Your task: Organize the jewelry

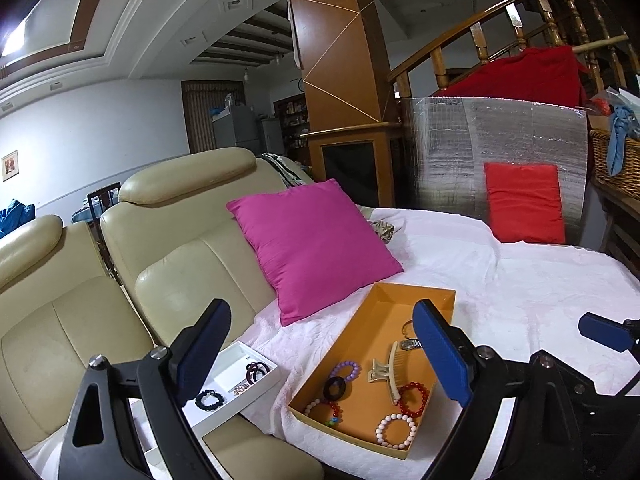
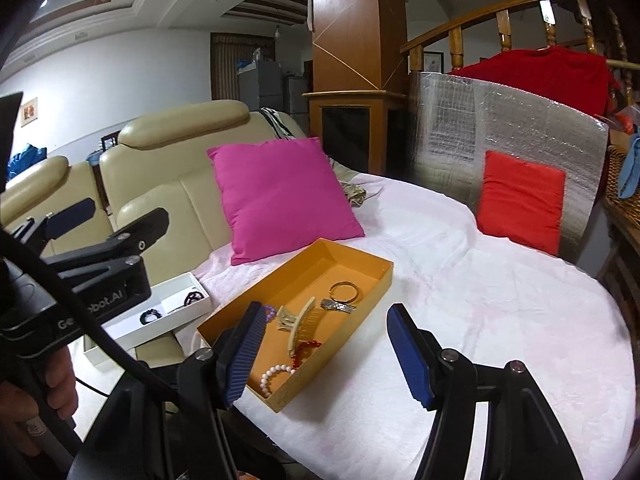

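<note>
the orange box (image 1: 416, 300) lies on the white cover (image 1: 500, 280), just in front of the pink pillow (image 1: 316, 248). it is a shallow open cardboard tray, long side running away from the cameras. inside it: a purple bead bracelet (image 1: 346, 371), a black ring (image 1: 336, 387), a white-and-red bead bracelet (image 1: 323, 408), a red bead bracelet (image 1: 413, 399), a pale pink bead bracelet (image 1: 396, 431), a cream hair claw (image 1: 390, 368), a metal watch (image 2: 338, 306) and a gold bangle (image 2: 344, 291) at the far end. the pieces lie loose, several touching.

the white tray (image 1: 236, 384) sits on the sofa (image 1: 168, 248) seat, just left of the orange box. it has compartments; one holds a black bead bracelet (image 1: 209, 399), one a dark red item (image 1: 257, 370), one a small pale item too small to identify.

left gripper (image 1: 320, 360): fingers spread wide, holding nothing, above the gap between white tray and orange box. right gripper (image 2: 328, 360): fingers spread wide, holding nothing, above the near end of the orange box.

surface: wrinkled white cover over a rounded seat, joined to a cream leather sofa. a red pillow (image 1: 524, 202) leans on a silver foil panel (image 1: 452, 160). behind: a wooden column (image 1: 340, 40), a stair railing (image 1: 480, 28), a wicker basket (image 1: 612, 160) at right.
</note>
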A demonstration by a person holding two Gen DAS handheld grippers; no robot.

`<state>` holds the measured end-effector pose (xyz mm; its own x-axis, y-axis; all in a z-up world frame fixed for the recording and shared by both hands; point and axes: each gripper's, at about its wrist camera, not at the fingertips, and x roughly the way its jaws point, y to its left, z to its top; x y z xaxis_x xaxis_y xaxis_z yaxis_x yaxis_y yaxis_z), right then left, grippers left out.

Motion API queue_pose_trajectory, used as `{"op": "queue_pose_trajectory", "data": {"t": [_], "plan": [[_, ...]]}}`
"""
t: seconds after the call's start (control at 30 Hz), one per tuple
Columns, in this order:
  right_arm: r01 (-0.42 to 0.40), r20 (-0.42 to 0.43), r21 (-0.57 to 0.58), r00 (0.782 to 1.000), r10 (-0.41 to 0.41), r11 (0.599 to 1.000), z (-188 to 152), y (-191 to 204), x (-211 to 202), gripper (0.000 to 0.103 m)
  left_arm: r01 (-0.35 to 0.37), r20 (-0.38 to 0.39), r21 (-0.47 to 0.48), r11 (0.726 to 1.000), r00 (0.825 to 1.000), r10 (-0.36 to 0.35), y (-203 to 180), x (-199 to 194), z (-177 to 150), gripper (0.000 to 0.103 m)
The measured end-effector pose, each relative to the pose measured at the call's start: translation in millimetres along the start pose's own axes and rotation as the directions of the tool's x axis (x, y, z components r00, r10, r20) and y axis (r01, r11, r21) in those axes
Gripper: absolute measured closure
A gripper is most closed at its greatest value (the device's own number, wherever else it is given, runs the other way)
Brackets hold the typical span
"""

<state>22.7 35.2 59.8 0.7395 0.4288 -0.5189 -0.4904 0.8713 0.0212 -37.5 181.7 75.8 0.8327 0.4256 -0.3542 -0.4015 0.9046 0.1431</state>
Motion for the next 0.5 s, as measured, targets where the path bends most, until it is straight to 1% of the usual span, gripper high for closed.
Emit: {"op": "queue_pose_trajectory", "data": {"t": [0.5], "plan": [[-0.002,-0.017,0.027,1.000,0.002,1.000,1.0,2.5,6.7,0.036,-0.017,0.004,0.003,1.000,1.000,0.017,4.5,2.8,-1.6,0.011]]}}
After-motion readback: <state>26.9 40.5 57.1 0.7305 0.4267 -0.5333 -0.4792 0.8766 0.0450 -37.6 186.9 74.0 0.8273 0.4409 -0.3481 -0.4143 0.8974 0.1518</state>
